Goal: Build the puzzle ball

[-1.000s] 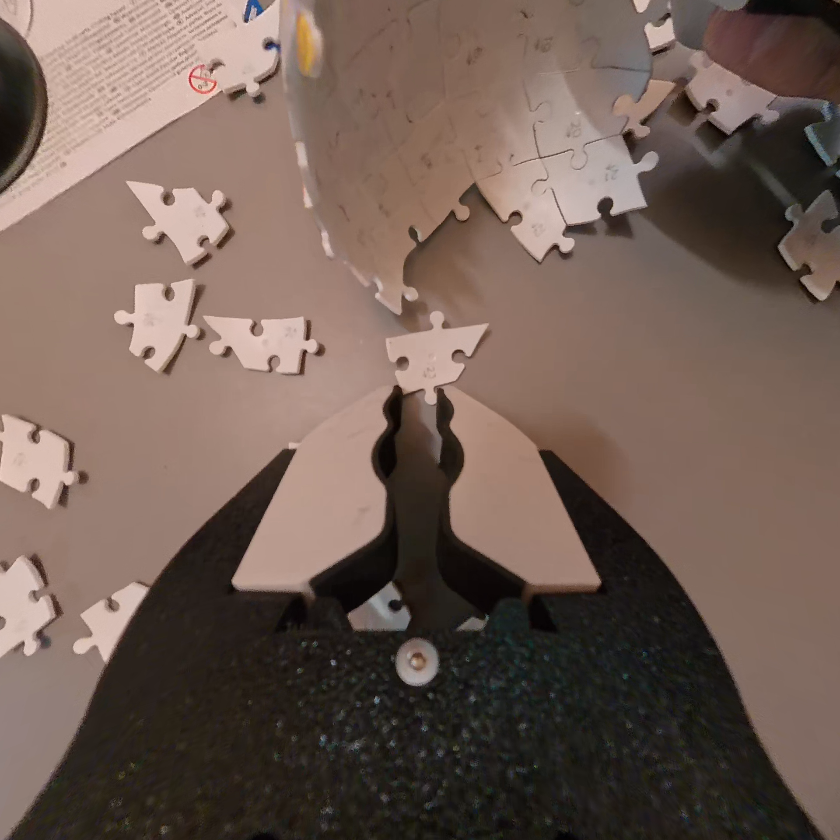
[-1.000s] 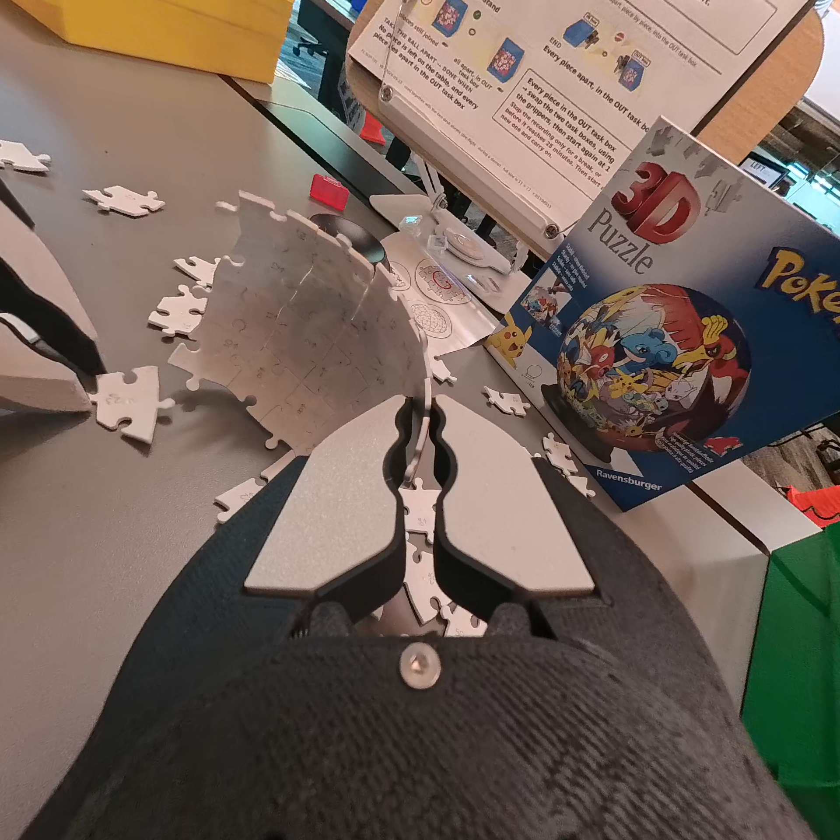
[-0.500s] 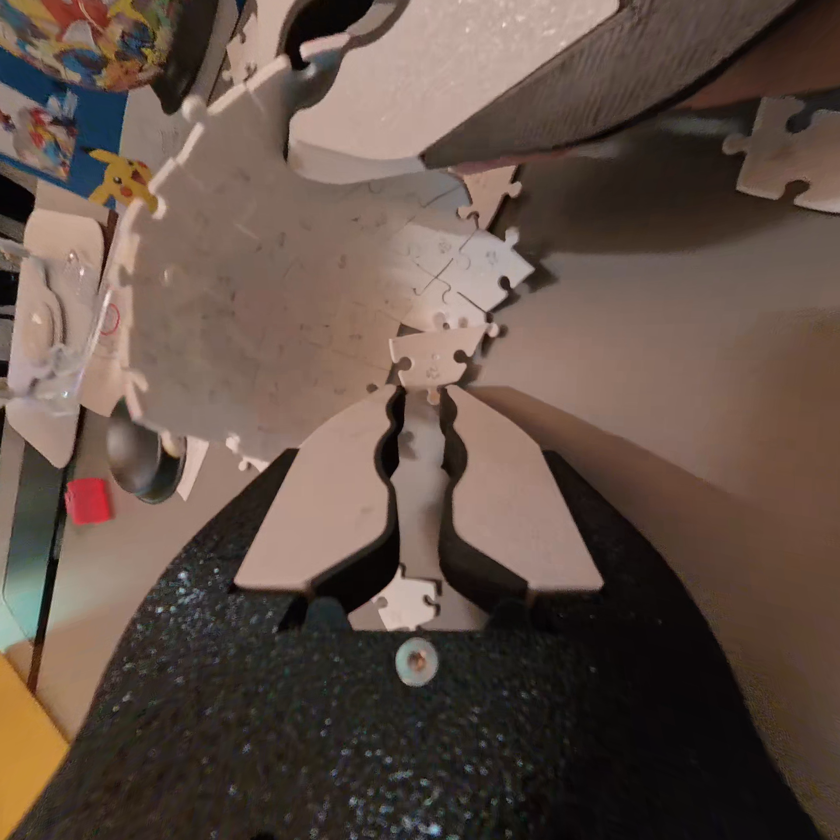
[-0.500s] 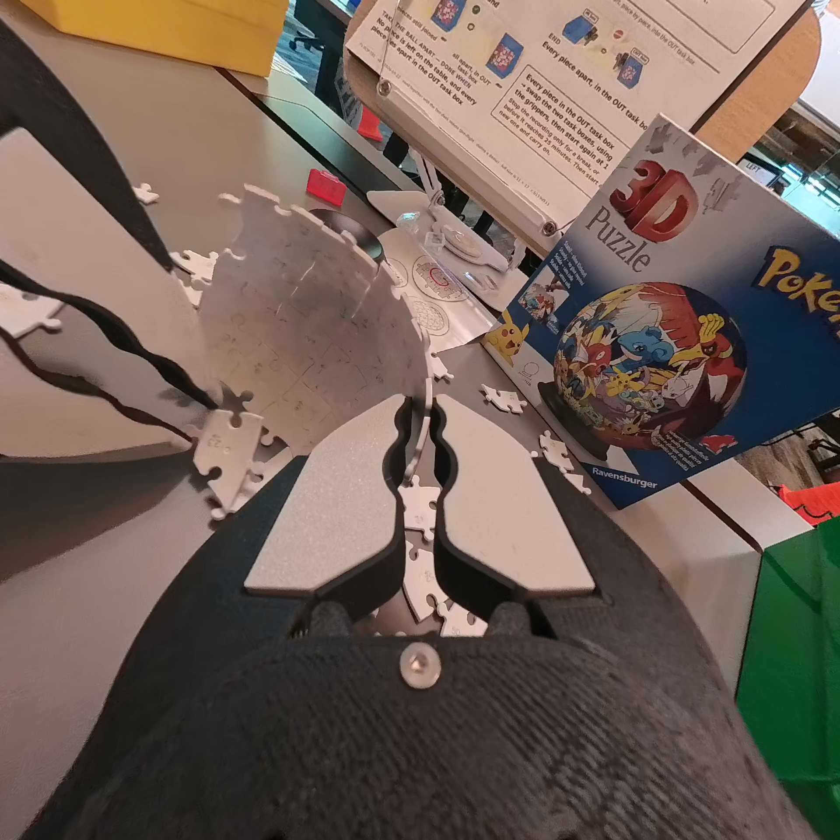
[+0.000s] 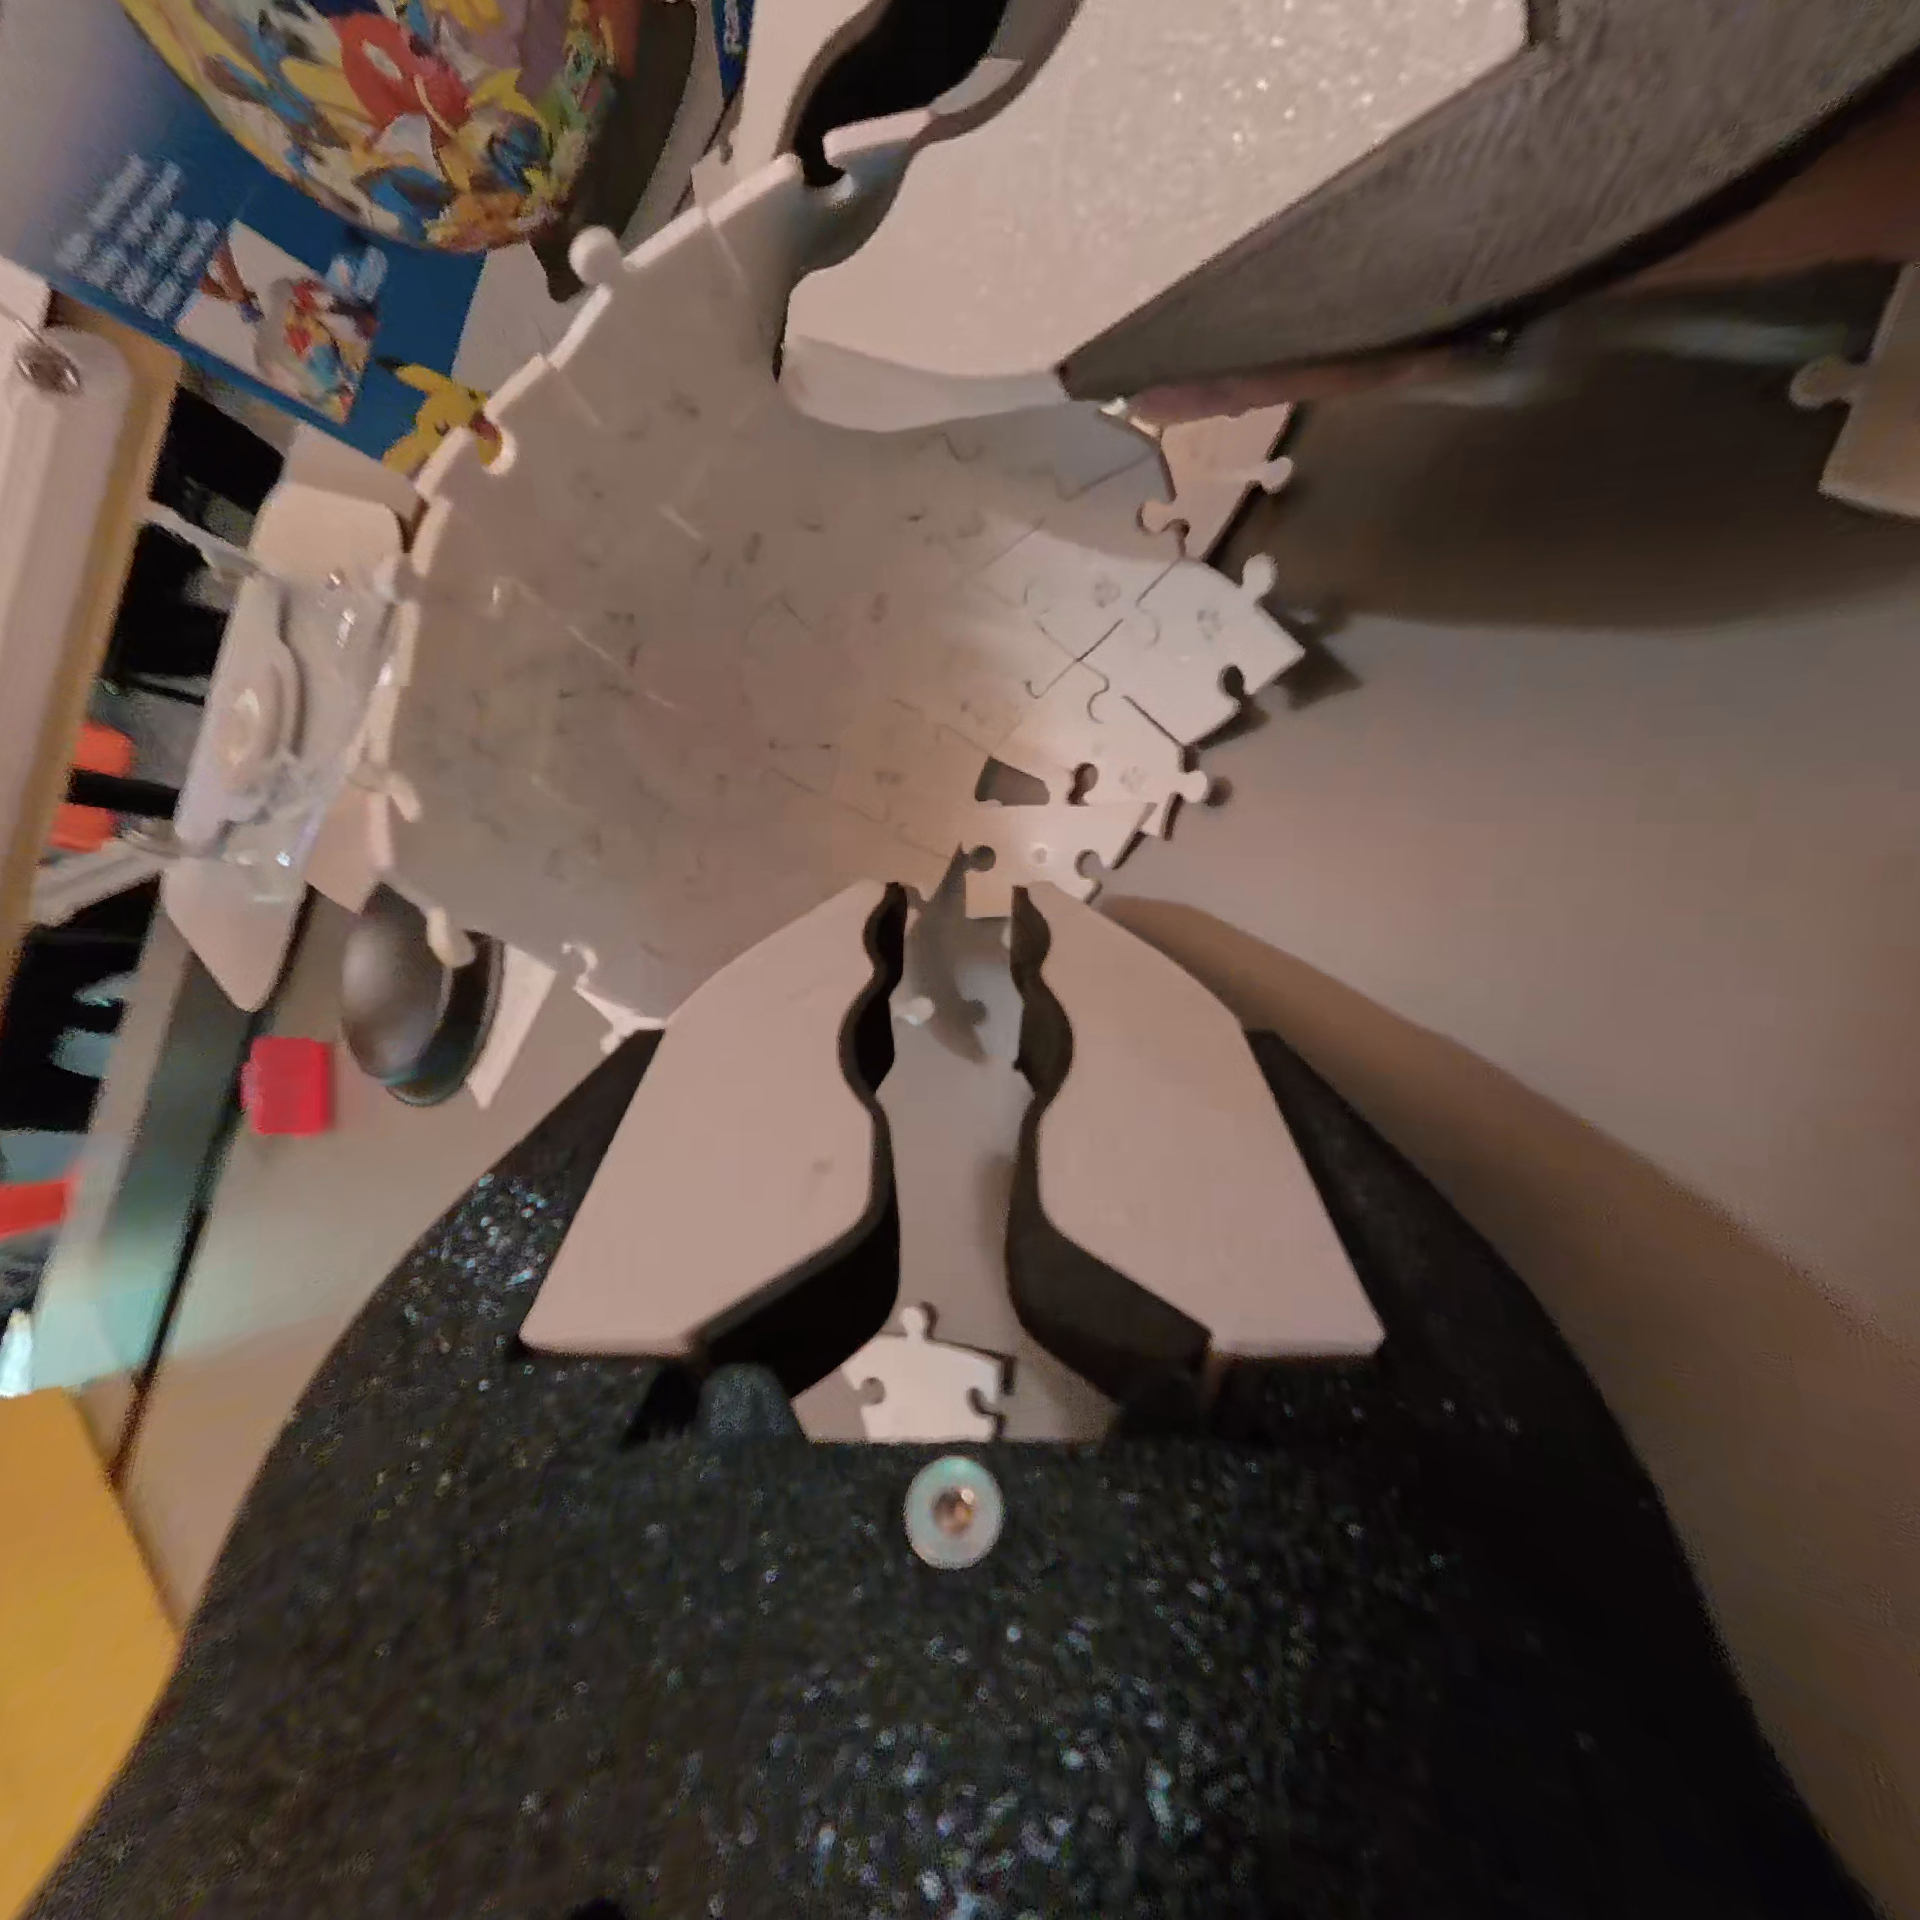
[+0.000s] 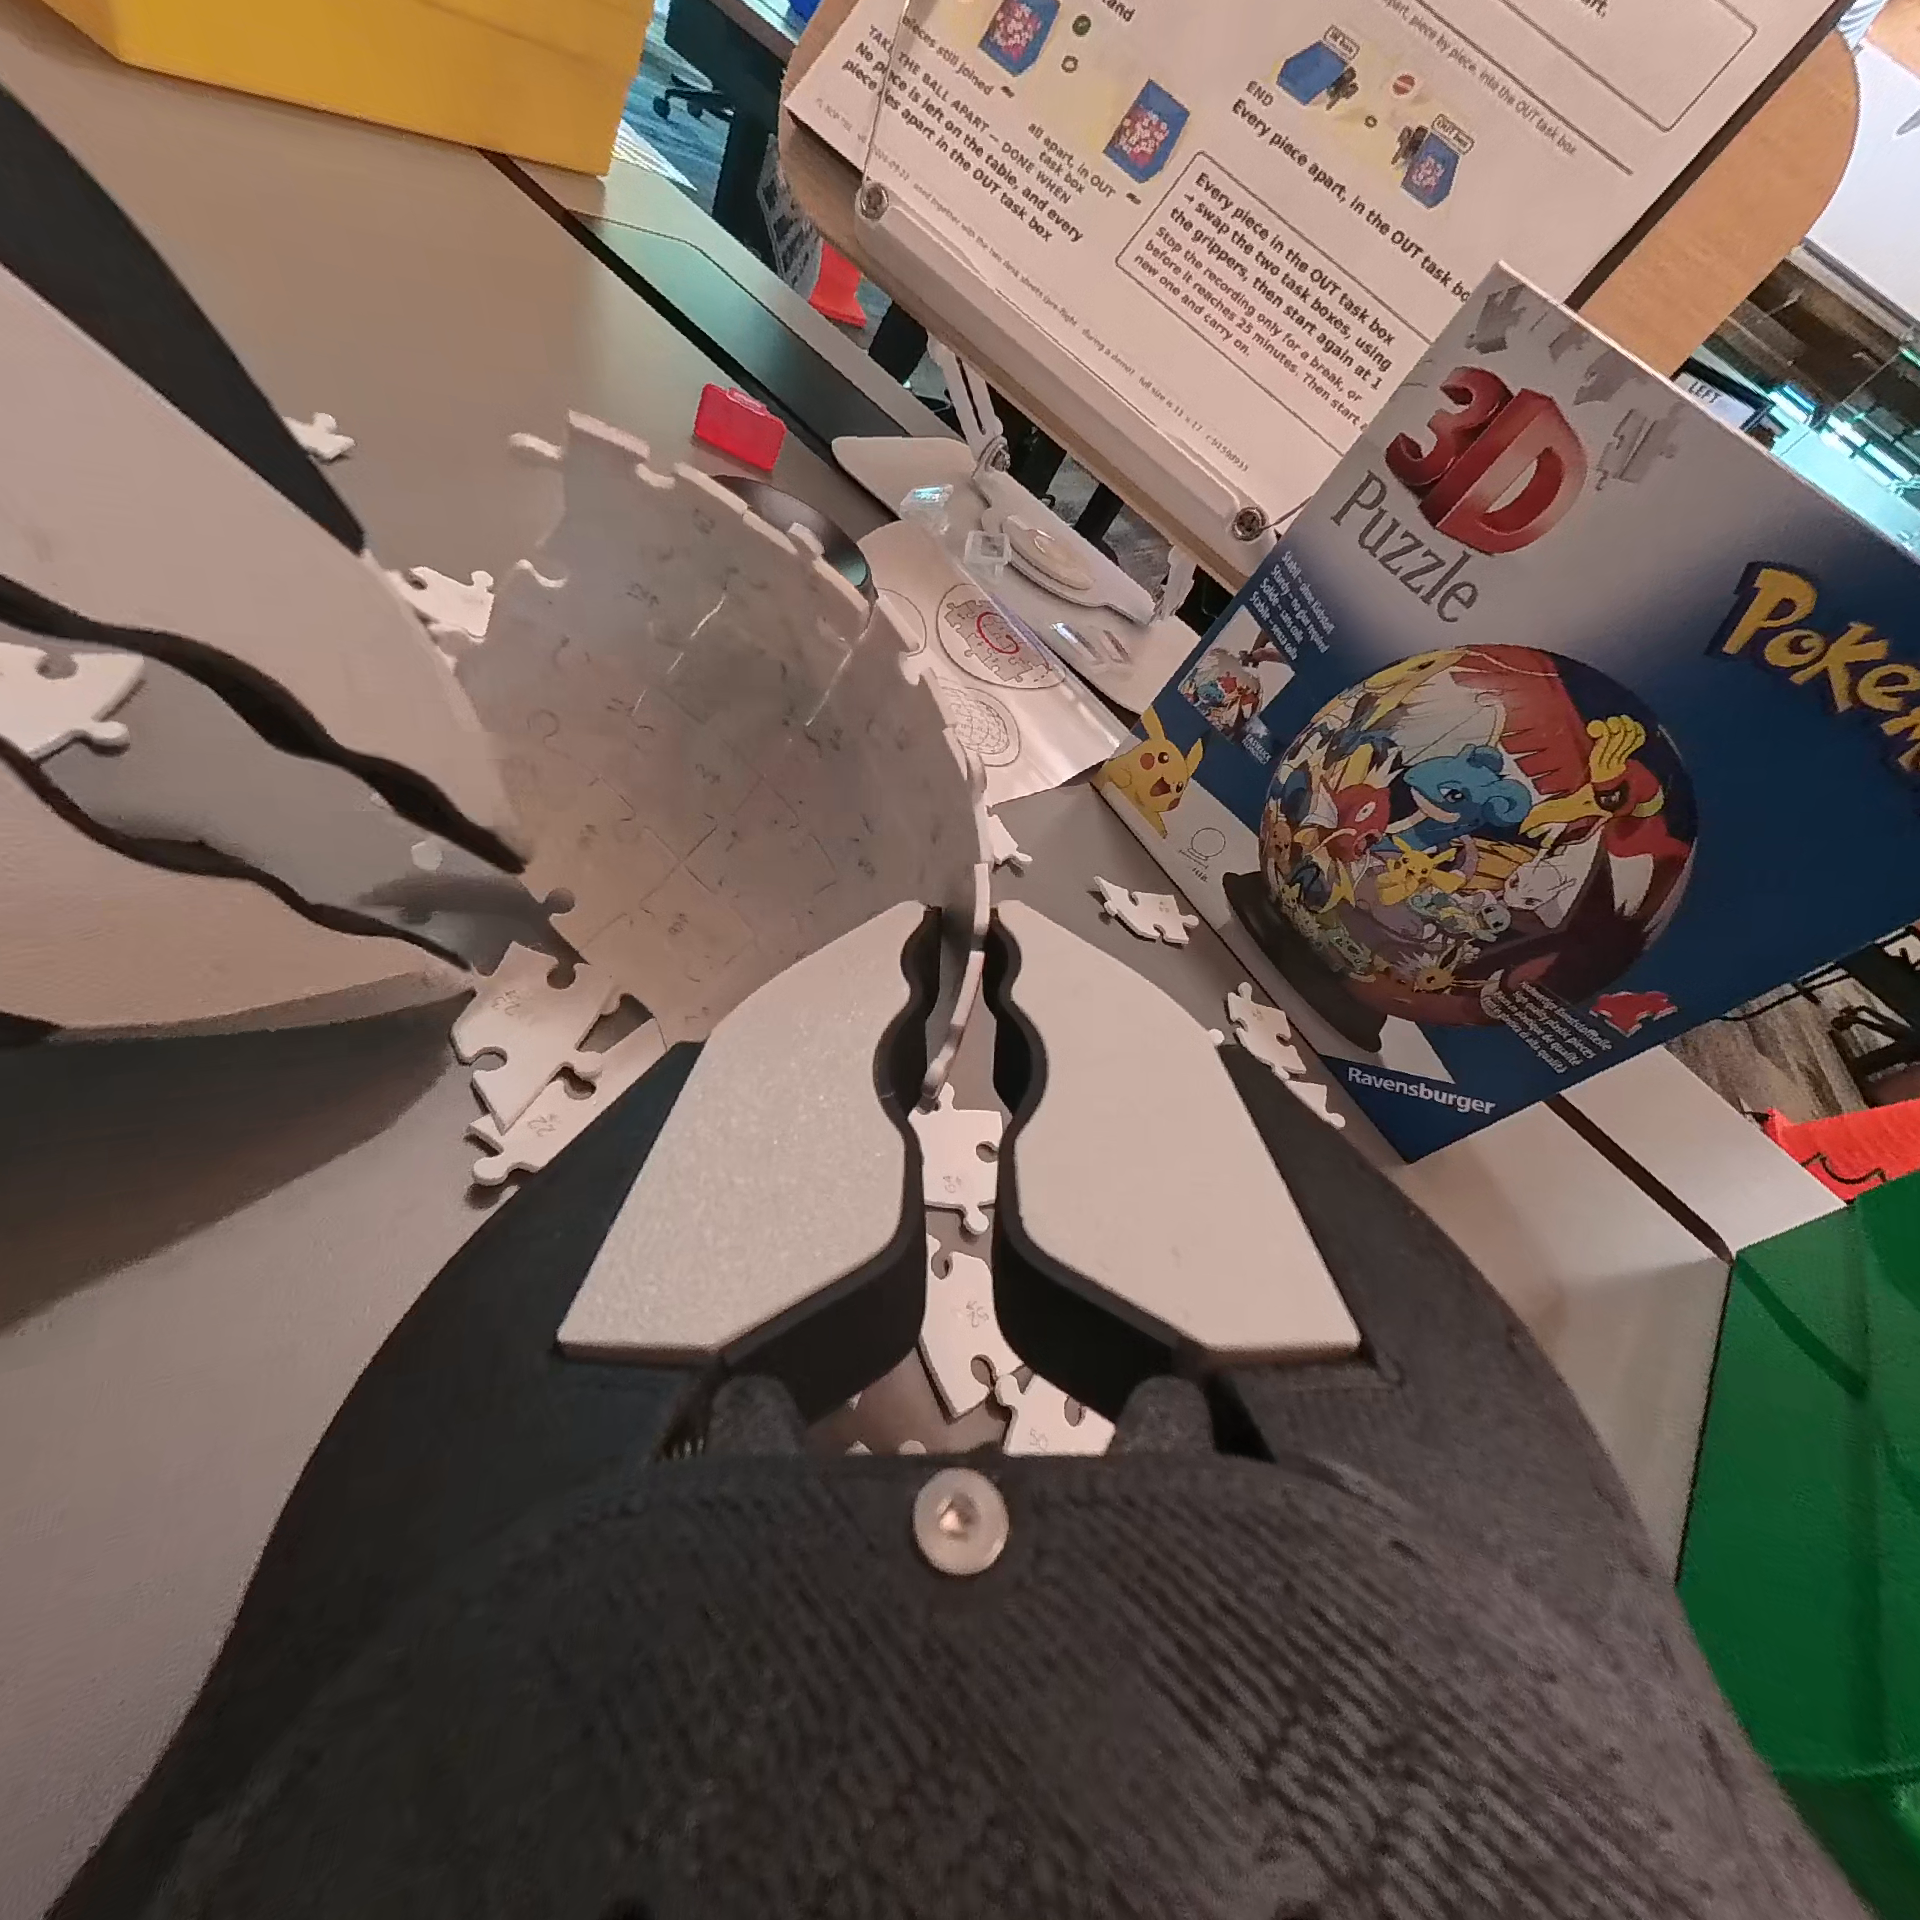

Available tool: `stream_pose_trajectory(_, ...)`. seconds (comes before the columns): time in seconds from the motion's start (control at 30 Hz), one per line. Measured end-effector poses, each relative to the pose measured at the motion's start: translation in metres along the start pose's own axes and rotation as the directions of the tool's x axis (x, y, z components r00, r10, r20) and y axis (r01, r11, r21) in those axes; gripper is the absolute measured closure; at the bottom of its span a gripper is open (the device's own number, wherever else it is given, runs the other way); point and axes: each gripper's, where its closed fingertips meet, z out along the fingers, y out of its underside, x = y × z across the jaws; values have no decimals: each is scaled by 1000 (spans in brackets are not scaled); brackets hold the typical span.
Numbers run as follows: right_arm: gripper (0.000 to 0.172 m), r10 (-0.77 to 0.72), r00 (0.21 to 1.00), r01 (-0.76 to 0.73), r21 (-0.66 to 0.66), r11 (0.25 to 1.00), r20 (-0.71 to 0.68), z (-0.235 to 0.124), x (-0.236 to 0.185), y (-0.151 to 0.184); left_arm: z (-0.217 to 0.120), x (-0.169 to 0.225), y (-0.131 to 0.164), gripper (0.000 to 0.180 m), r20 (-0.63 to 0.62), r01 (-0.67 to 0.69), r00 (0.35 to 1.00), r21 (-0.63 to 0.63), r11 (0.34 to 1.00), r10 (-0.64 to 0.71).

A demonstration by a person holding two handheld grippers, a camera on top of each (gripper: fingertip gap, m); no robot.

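My left gripper is shut on a single white puzzle piece. It holds the piece against the lower edge of a curved white shell of joined puzzle pieces. My right gripper is shut on the rim of that shell and holds it upright over the grey table. The right gripper also shows at the top of the left wrist view, clamped on a tab of the shell. The left gripper shows at the left of the right wrist view, its tips at the shell's lower edge.
A blue puzzle box stands at the right, with a printed sheet on a stand behind it. Loose white pieces lie around and under the shell. There is also a red block, a black round base, a green bin and a yellow box. Some 9 cm of space lies between my two pairs of fingers.
My left gripper has carried the single piece from the open table up to the shell's lower edge, turning as it went. My right gripper has kept the shell almost still.
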Motion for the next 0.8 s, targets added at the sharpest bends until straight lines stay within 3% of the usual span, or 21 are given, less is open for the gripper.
stream_pose_trajectory(0.03,165,4,1000,-4,1,1000,1,0,0,0,0,3,-1,163,-9,36,999,-6,999,-36)
stream_pose_trajectory(0.23,165,10,1000,-10,1,1000,1,0,0,1,11,1,-8,180,40,328,944,-14,944,-328)
stream_pose_trajectory(0.37,164,20,1000,-20,-3,1000,2,0,1,2,21,13,0,180,-10,394,918,-104,913,-398)
stream_pose_trajectory(0.53,164,22,1000,-22,-1,1000,3,0,1,2,23,14,-3,180,-44,357,931,-98,929,-362)
stream_pose_trajectory(0.8,164,20,1000,-20,0,1000,4,0,1,2,22,13,-3,180,-108,187,977,-6,982,-186)
